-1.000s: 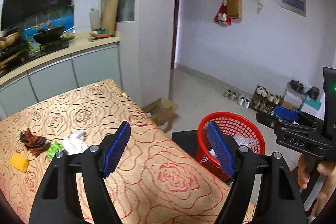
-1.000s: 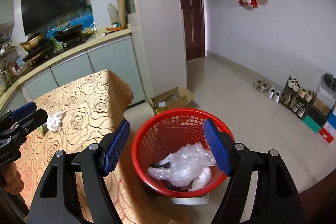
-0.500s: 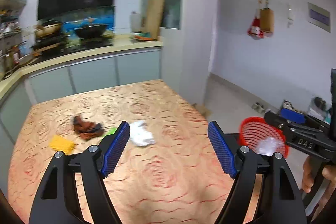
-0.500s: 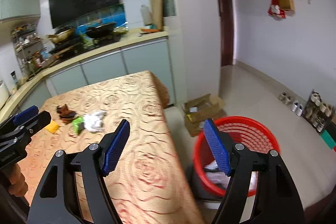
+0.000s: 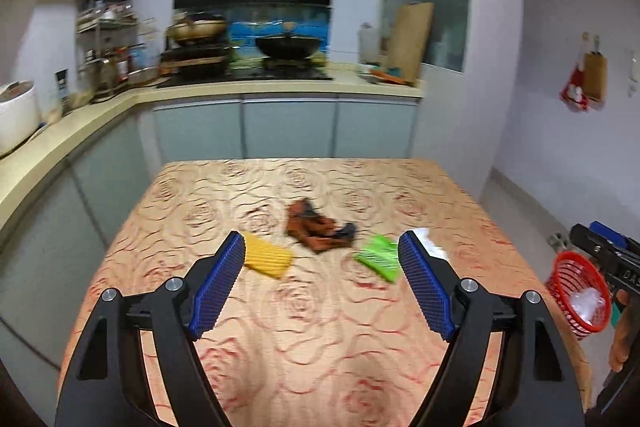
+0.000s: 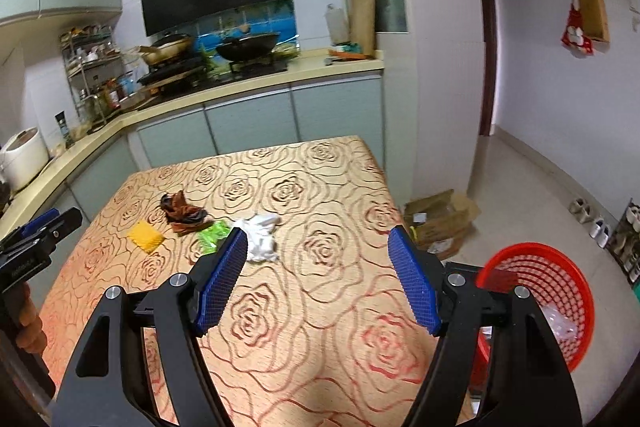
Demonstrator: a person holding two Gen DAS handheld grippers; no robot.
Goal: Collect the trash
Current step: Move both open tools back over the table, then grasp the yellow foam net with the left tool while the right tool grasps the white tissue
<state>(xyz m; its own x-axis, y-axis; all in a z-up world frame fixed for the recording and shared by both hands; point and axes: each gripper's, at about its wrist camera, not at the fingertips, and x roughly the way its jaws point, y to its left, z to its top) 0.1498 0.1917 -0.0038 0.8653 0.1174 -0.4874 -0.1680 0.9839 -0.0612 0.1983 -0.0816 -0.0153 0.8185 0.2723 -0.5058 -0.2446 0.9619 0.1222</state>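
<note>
Trash lies on the rose-patterned table (image 5: 320,347): a yellow piece (image 5: 267,259), a brown wrapper (image 5: 318,229), a green wrapper (image 5: 378,257) and a white crumpled tissue (image 6: 260,233). The same yellow piece (image 6: 146,235), brown wrapper (image 6: 182,211) and green wrapper (image 6: 212,233) show in the right wrist view. My left gripper (image 5: 322,283) is open and empty, above the table in front of the trash. My right gripper (image 6: 318,275) is open and empty, to the right of the tissue. A red basket (image 6: 538,299) stands on the floor right of the table, with clear plastic inside.
A kitchen counter (image 5: 280,87) with a stove and pans runs behind and left of the table. A cardboard box (image 6: 440,219) lies on the floor by the table's far right corner. Shoes line the right wall.
Both grippers have swung left, away from the red basket and toward the table. The trash now sits in front of both. Both stay open and empty.
</note>
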